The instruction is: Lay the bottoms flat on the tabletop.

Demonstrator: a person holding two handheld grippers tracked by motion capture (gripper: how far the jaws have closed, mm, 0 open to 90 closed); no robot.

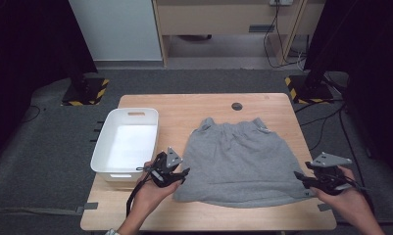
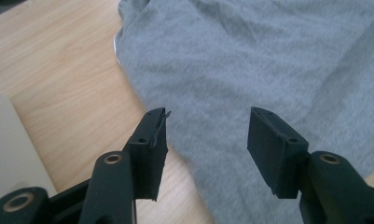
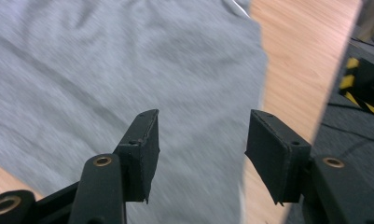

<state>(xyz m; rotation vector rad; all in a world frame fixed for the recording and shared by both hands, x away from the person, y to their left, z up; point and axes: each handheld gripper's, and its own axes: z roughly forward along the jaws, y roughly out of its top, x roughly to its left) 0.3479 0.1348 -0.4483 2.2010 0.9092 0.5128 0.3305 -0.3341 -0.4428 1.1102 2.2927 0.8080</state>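
Right now my left tongs (image 1: pixel 177 175) and right tongs (image 1: pixel 304 180) both stand open with nothing between the pads, one at each lower corner of the grey garment (image 1: pixel 240 161), which lies spread flat mid-surface. To the left, the white bin (image 1: pixel 128 142) sits close beside my left tongs, while bare wooden surface (image 1: pixel 184 105) lies beyond the garment's far edge and along the near edge.

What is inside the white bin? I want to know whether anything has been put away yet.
The white bin looks empty: its pale floor shows bare in the high view. Its near wall hides a thin strip of the floor just behind it.
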